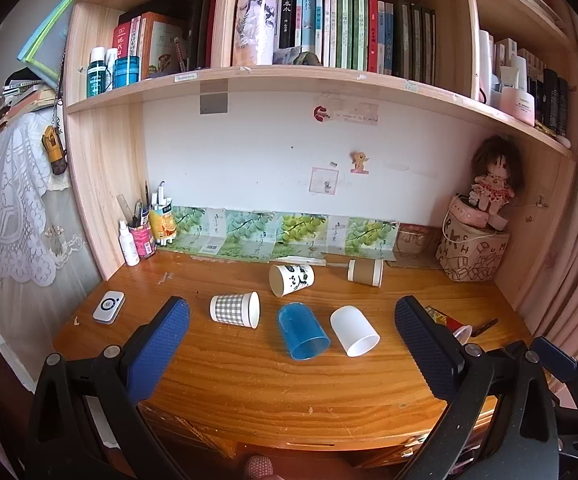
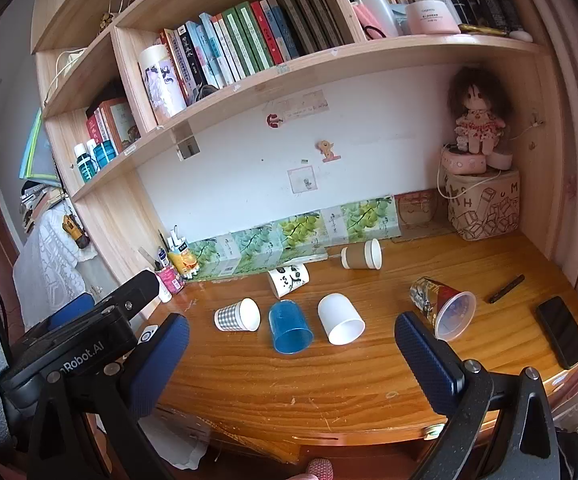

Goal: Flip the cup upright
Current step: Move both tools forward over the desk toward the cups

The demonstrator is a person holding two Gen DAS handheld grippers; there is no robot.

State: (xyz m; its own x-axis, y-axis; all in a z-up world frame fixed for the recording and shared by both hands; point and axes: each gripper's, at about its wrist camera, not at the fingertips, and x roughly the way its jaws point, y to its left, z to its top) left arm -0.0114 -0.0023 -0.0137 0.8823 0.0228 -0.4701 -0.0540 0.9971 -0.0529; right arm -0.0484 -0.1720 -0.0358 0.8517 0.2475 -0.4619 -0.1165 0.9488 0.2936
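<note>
The left gripper (image 1: pixel 291 320) is spread wide above the near edge of the wooden desk (image 1: pixel 273 384), its blue pads holding and touching nothing. The right gripper (image 2: pixel 291 334) is likewise spread wide and holds nothing; its right pad sits just near of the red patterned cup's mouth, though whether they touch cannot be told.

All six cups lie on their sides on the desk. Going left to right in the near row: a grey checked cup (image 1: pixel 235 309) with its mouth toward the right, a clear blue cup (image 1: pixel 302 332) with its mouth toward the near edge, and just beside it a white cup (image 1: pixel 354 331) with its mouth near and right. Farther back lie a white cup with black drawings (image 1: pixel 291 279) and, to its right, a brown cup (image 1: pixel 365 273) with a white rim. At the right, the red patterned cup (image 2: pixel 443 307) lies with its mouth toward the near side.

A small white device (image 1: pixel 108 307) rests at the far left of the desk, and a black phone (image 2: pixel 563 331) at the right.
</note>
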